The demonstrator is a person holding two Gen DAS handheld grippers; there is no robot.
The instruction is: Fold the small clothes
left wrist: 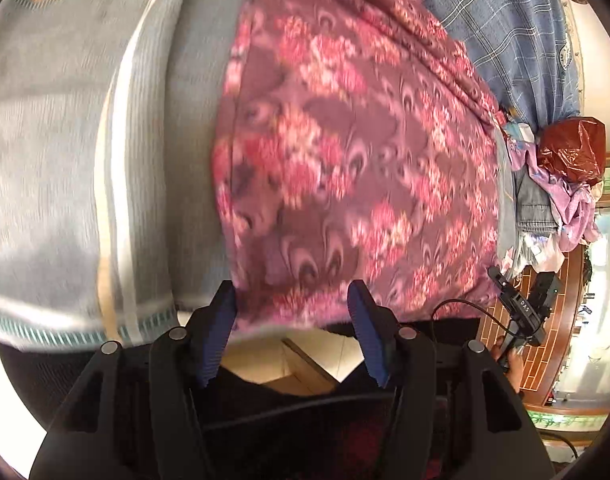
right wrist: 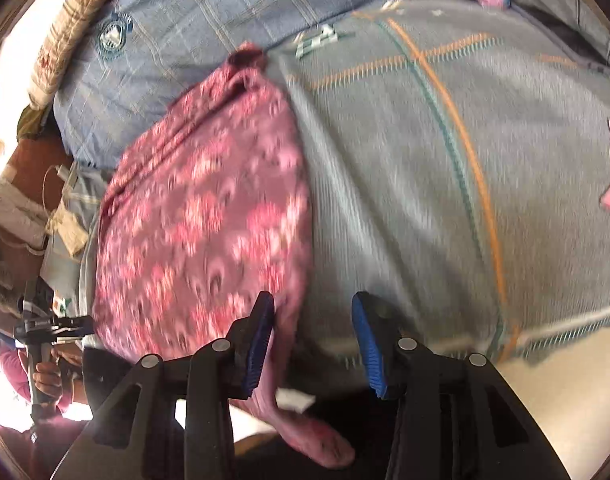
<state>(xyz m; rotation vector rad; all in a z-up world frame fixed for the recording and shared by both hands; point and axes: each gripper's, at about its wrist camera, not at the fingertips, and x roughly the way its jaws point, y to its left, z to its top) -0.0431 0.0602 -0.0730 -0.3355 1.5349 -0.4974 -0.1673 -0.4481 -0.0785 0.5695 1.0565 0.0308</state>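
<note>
A purple garment with a pink flower print lies on a grey-blue bedspread. It also shows in the right wrist view. My left gripper is open, its blue pads on either side of the garment's near hem at the bed edge. My right gripper is open over the garment's right edge, and a corner of the cloth hangs down between its fingers. Each gripper shows in the other's view, the right one and the left one. Both views are blurred by motion.
A blue checked pillow lies beyond the garment, also in the right wrist view. A pile of clothes with a red plastic bag sits at the bed's far side. The bedspread has orange and teal stripes. Floor shows below the bed edge.
</note>
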